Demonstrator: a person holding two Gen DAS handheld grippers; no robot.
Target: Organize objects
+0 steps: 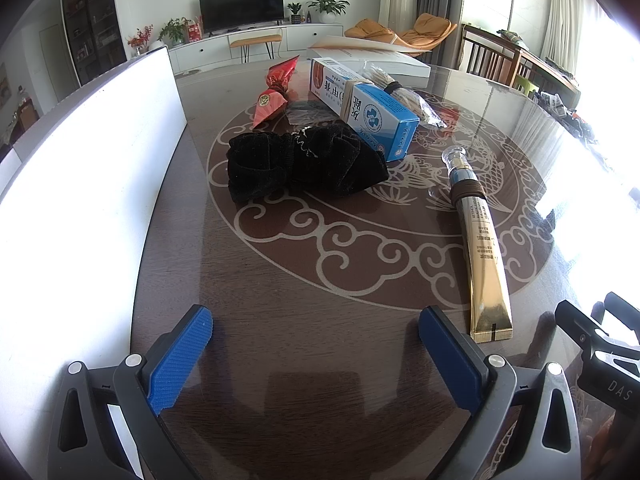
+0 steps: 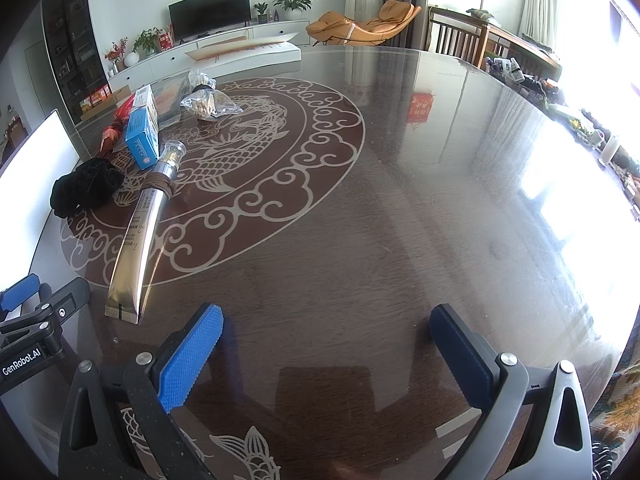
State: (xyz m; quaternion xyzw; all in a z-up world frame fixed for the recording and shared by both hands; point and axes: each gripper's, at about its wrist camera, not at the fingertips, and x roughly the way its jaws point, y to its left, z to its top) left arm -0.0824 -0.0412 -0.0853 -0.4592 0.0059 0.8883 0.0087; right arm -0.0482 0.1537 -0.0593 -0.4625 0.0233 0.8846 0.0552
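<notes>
A black velvet pouch (image 1: 304, 162) lies on the table ahead of my left gripper (image 1: 316, 332), which is open and empty. Behind the pouch lie a blue and white box (image 1: 360, 106), a red wrapped packet (image 1: 276, 94) and a clear bag of swabs (image 1: 404, 94). A gold tube (image 1: 478, 248) with a clear cap lies to the right. My right gripper (image 2: 326, 330) is open and empty over bare table. In the right wrist view the gold tube (image 2: 140, 232), pouch (image 2: 84, 192), blue box (image 2: 142, 132) and swab bag (image 2: 208, 104) lie to the left.
A white open box (image 1: 92, 184) stands along the table's left side. A flat white carton (image 1: 372, 58) lies at the far edge. The round glass-topped table (image 2: 400, 200) has a dragon pattern. Clutter lines the right rim (image 2: 560, 112). Wooden chairs stand beyond.
</notes>
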